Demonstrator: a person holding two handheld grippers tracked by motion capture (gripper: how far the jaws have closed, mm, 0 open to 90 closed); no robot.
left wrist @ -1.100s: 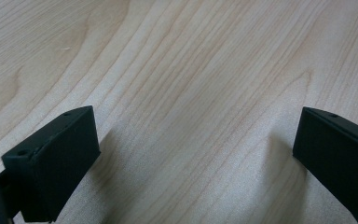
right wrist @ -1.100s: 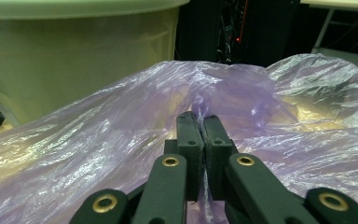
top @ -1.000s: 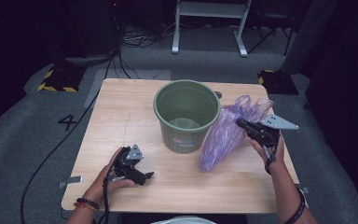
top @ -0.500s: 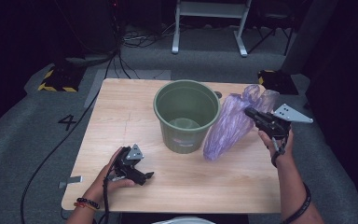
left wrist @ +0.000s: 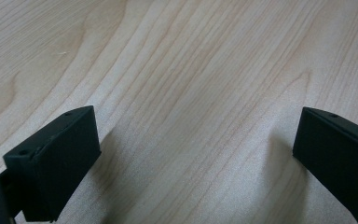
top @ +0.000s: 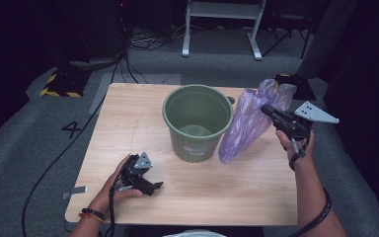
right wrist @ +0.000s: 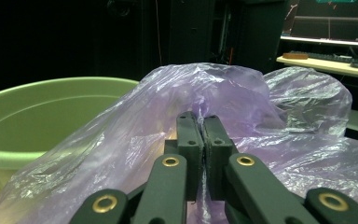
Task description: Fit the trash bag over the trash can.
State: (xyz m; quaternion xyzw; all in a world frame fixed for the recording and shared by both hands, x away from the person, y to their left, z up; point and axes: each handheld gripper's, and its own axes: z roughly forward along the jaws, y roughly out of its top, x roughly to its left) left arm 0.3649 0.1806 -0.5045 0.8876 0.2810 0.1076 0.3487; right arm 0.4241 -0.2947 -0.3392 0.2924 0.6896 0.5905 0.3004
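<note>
A green plastic bucket (top: 197, 121) stands upright in the middle of the wooden table (top: 128, 118); its rim (right wrist: 42, 88) shows at the left of the right gripper view. A translucent purple plastic bag (top: 244, 128) hangs to the bucket's right, its lower end touching the table. My right gripper (top: 265, 110) is shut on the bag's top, and the film (right wrist: 223, 93) is pinched between the jaws. My left gripper (top: 150, 188) rests on the table near the front left, jaws wide apart over bare wood (left wrist: 196, 116).
A black cable (top: 54, 163) trails off the table's left side onto the grey floor. A white frame (top: 222, 19) and dark equipment stand behind the table. A bright desk (right wrist: 326, 60) sits far off in the right gripper view.
My right gripper has lifted the bag's top up and to the right, pulling the bag more upright. The left gripper has stayed put.
</note>
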